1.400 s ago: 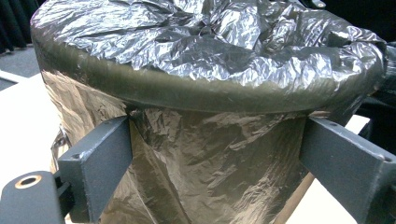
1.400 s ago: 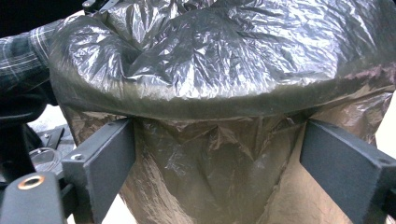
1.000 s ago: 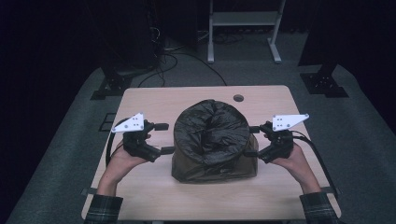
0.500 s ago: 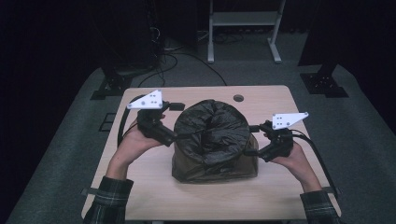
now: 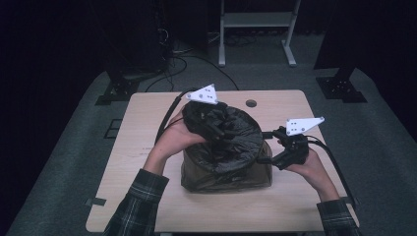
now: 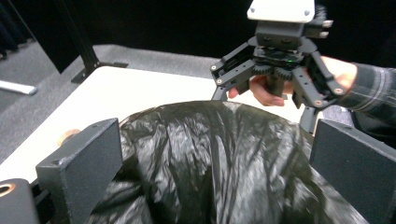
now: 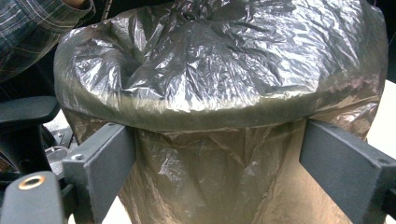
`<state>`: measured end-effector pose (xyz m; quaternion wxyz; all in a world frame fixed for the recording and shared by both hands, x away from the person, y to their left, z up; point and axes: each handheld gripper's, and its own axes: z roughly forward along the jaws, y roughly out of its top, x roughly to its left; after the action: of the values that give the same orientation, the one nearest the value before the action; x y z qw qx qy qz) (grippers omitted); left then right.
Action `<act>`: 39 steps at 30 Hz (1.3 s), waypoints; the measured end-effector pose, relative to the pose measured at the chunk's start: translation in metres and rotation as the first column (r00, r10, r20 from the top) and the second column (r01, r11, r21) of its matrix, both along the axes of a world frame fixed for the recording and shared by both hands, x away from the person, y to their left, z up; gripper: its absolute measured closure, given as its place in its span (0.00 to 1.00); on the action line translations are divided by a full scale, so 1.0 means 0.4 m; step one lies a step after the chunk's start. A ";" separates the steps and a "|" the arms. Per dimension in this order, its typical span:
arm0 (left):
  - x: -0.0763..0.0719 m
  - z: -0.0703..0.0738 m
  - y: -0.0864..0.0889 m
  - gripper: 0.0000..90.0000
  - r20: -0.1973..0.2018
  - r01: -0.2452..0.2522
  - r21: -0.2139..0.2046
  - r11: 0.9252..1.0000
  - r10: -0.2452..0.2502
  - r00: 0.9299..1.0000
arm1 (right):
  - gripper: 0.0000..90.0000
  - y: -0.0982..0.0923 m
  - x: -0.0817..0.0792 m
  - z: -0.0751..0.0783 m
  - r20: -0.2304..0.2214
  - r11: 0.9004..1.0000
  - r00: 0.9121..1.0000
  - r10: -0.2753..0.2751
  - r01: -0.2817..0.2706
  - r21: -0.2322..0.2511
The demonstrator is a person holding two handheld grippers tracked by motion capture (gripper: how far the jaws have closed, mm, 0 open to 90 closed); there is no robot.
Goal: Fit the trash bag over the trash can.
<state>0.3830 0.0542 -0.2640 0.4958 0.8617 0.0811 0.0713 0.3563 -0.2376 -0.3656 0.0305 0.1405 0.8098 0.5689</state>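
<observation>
Standing at mid-worktop: a small bin lined with a black trash bag [image 5: 223,147], the plastic bunched and crinkled over the rim and hanging down the brownish sides.
Bag top: rumpled folds sag into the opening, seen close in the left gripper view [image 6: 210,158]; the rolled edge bulges out over the bin wall in the right gripper view [image 7: 219,70].
Left gripper [image 5: 211,129]: held over the far-left part of the bag top, jaws spread wide with the plastic lying between them, gripping nothing that I can make out.
Right gripper [image 5: 268,147]: just beside the bin's right side, below the rolled rim, jaws parted wide to either side of the bin wall, not closed on it.
Hands: left hand [image 5: 179,137] against the bag's left side; right hand [image 5: 307,164] low at the right.
Worktop [image 5: 147,128]: pale wood, with a round hole [image 5: 251,103] near the far edge.
</observation>
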 end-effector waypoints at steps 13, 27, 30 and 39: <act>0.027 -0.072 -0.092 0.01 -0.046 -0.026 0.208 0.978 0.036 0.998 | 0.11 -0.005 -0.002 0.002 0.002 1.000 1.000 -0.005 0.005 -0.004; 0.062 -0.145 -0.143 0.01 -0.083 -0.044 0.339 0.940 0.077 0.994 | 0.11 -0.003 0.001 -0.005 -0.001 1.000 1.000 -0.005 0.005 -0.020; 0.064 -0.155 -0.155 0.01 -0.082 -0.040 0.358 0.933 0.074 0.994 | 0.11 -0.003 0.002 -0.006 0.002 1.000 1.000 -0.007 0.007 -0.020; 0.068 -0.181 -0.185 0.01 -0.092 -0.007 0.412 0.911 0.049 0.995 | 0.11 -0.004 0.001 -0.007 0.003 1.000 1.000 -0.009 0.009 -0.023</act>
<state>0.4104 -0.0199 -0.3366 0.2978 0.9478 0.1015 0.0507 0.3566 -0.2394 -0.3683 0.0358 0.1429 0.8157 0.5594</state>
